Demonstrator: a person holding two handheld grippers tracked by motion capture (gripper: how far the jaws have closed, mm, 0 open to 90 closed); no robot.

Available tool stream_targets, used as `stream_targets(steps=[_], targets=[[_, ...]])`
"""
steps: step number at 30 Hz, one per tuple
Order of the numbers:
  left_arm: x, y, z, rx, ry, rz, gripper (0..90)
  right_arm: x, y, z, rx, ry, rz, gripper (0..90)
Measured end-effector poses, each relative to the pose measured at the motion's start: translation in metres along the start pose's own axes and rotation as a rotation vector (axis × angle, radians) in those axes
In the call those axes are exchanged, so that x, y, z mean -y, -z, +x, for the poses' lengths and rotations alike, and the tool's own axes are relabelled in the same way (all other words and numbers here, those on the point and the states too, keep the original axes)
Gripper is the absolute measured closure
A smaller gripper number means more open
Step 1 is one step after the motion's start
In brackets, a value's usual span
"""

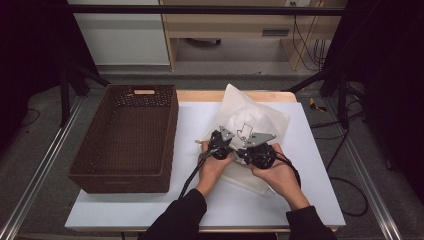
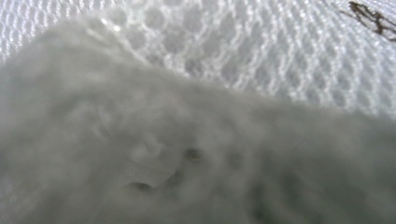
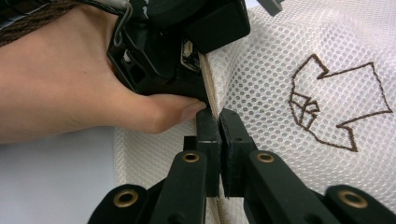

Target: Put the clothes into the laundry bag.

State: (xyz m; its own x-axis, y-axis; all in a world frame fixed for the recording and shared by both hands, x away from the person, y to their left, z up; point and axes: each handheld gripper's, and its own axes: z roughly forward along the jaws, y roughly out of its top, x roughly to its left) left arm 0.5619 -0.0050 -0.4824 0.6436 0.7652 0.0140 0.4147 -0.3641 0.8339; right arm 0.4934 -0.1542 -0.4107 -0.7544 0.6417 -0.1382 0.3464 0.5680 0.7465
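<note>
Nearest me, two dark sleeves come over the near edge of the white surface (image 1: 150, 200), and the strip of surface between that edge and the hands lies bare. The left hand (image 1: 212, 167) and right hand (image 1: 277, 175) sit close together, just right of the middle.

The right tongs (image 3: 219, 119) are closed on the beige seam edge (image 3: 211, 91) of a white mesh laundry bag (image 1: 255, 117); in the right gripper view the seam runs straight down between the two black pads, which press nearly together. The left tongs (image 1: 218, 141) sit just beside them on the same near-left edge of the bag. Its own camera is pressed up against the mesh (image 2: 261, 51) and blurred cloth, so the pads are hidden there, but the tongs are drawn fully closed; I cannot tell how much fabric they pinch.

The bag is bulky, lying on the right half of the surface, with a brown stitched outline figure (image 3: 334, 102) on top. Its far corner reaches onto the wooden strip (image 1: 200, 95) at the surface's far edge.

To the left, a dark brown wicker basket (image 1: 165, 145) stands on the surface, its right wall near the left hand but apart from it, its left wall at the surface's left edge. To the right of the bag a band of white surface stays open up to the right edge.
</note>
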Motion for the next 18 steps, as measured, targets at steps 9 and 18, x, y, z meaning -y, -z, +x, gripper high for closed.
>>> stream_targets(steps=[9,18], targets=[[-0.0045,-0.0034,-0.0002,-0.006,-0.003,0.000,90.0,0.0004,0.0006,0.0004,-0.001,0.002,0.004,88.1],[-0.0067,-0.0082,-0.0005,-0.020,-0.013,-0.004,90.0,0.0020,0.0003,0.0000,-0.004,-0.003,0.004,88.1]])
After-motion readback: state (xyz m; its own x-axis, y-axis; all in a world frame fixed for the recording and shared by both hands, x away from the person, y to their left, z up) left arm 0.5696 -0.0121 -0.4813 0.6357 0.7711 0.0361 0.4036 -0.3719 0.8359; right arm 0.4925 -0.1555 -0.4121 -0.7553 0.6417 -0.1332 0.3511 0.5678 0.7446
